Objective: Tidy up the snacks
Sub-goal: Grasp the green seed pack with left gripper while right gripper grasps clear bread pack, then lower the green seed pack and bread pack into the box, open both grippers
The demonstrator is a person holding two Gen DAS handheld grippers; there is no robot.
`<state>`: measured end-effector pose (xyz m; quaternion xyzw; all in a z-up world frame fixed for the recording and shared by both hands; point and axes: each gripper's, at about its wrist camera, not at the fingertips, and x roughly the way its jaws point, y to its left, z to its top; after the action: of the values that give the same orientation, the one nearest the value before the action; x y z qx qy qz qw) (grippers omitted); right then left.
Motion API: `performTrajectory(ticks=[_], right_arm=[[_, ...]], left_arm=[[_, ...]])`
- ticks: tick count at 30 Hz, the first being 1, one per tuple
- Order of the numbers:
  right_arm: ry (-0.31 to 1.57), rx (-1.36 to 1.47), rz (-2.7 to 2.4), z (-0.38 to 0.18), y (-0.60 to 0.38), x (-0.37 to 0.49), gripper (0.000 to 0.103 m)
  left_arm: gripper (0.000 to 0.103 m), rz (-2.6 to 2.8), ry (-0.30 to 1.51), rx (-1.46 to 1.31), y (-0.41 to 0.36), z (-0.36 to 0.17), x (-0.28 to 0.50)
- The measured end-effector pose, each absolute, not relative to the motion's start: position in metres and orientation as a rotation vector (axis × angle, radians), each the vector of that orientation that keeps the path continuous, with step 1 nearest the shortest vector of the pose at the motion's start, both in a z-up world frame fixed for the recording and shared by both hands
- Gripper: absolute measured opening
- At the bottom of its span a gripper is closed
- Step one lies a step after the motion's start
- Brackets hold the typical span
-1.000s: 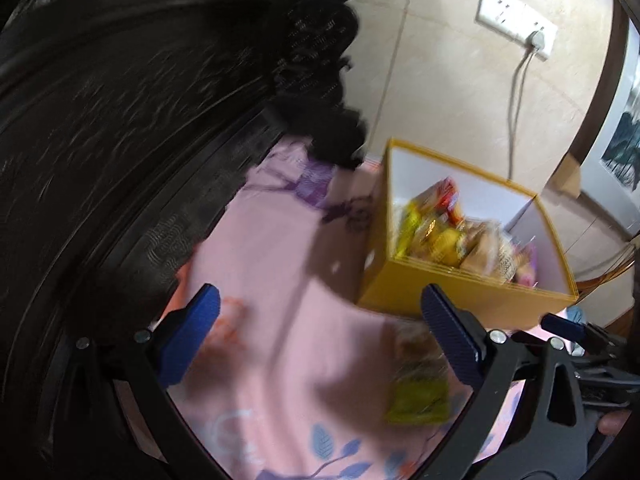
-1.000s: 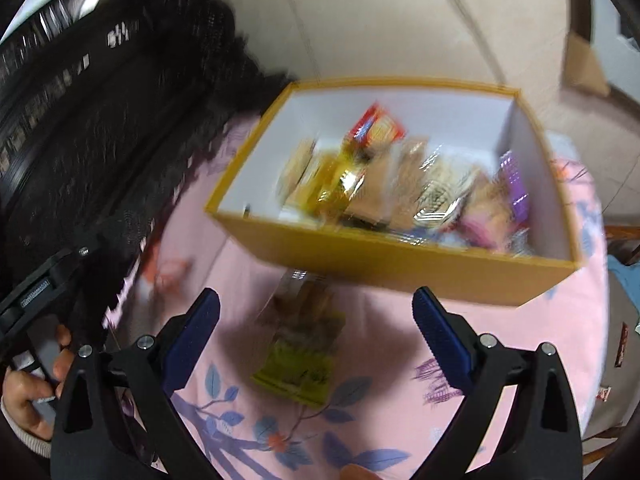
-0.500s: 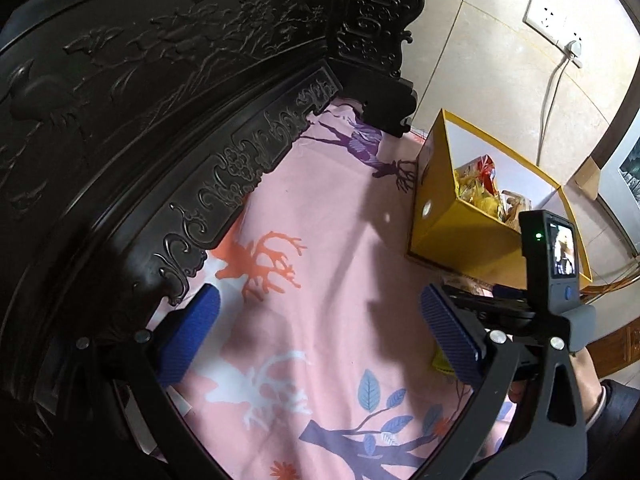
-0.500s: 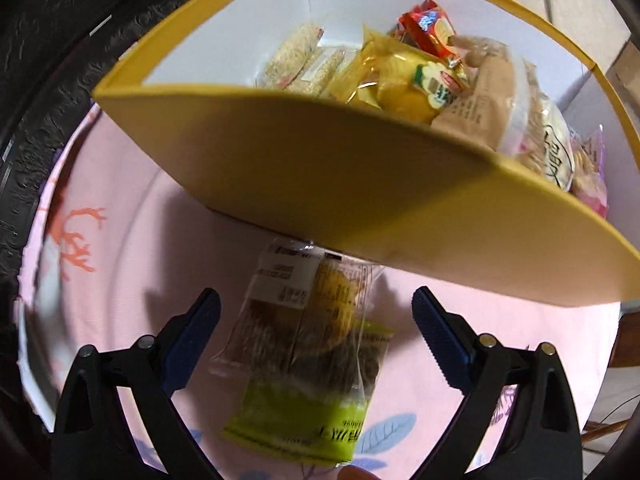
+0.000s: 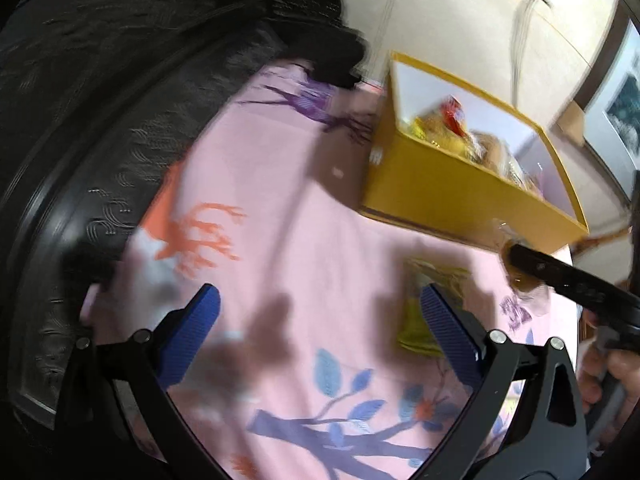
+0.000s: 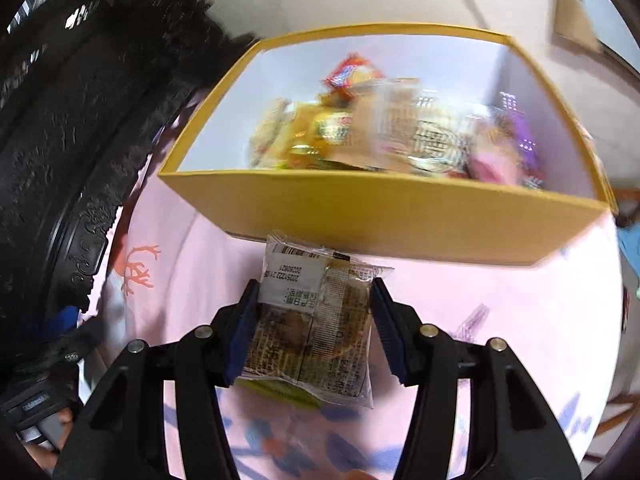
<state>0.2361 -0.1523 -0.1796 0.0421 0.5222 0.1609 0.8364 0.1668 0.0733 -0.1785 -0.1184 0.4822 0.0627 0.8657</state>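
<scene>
Closing on the snack packet (image 6: 310, 320), the right gripper (image 6: 312, 328) now clamps it before the yellow box (image 6: 380, 216); left gripper (image 5: 320, 332) stands released. Next: boxing it.

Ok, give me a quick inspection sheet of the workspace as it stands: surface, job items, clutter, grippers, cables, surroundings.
Surface: pink cloth with leaf and antler prints.
Job's things: yellow box, open-topped, holding mixed snack packets; one clear-wrapped snack pack outside the box, just in front of its near wall.
Clutter: nothing seen.
Grippers: right gripper has just been closing, and its pads now press the snack pack's sides. Left gripper is open with nothing between its fingers, above bare cloth.
Cables: one cord runs down the wall behind the box, blurred.
Surroundings: dark carved furniture along the cloth's edge; tiled wall behind the box.
</scene>
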Motion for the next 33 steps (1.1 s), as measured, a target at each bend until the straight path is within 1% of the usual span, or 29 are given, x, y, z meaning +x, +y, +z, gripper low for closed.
performTrajectory(ticks=[4,12,25,26,27,28,29,33], right_arm=[[1.114,0.144,0.285,-0.176,-0.189,0.217,0.056],[1.137,0.200,0.241,-0.182,-0.219,0.199,0.056],[1.145,0.245,0.238,-0.187,-0.230,0.201,0.056],[1.146,0.248,0.236,-0.187,-0.231,0.201,0.056],[1.145,0.250,0.233,-0.187,-0.232,0.201,0.056],[1.145,0.252,0.231,-0.188,-0.233,0.202,0.056],[1.144,0.252,0.228,-0.188,-0.234,0.202,0.056],[1.147,0.258,0.220,-0.189,-0.236,0.202,0.056]], left_arm=[[0.101,0.036,1.029,-0.191,0.033,-0.190,0.182],[0.101,-0.053,1.146,-0.089,-0.030,-0.234,0.220],[0.101,-0.016,1.257,-0.064,-0.048,-0.277,0.242],[0.090,-0.008,1.262,-0.053,-0.049,-0.280,0.242],[0.086,-0.002,1.271,-0.047,-0.048,-0.283,0.241],[0.076,0.006,1.251,-0.023,-0.050,-0.281,0.239],[0.069,0.005,1.244,-0.009,-0.051,-0.280,0.237],[0.066,-0.004,1.251,-0.052,-0.046,-0.275,0.235]])
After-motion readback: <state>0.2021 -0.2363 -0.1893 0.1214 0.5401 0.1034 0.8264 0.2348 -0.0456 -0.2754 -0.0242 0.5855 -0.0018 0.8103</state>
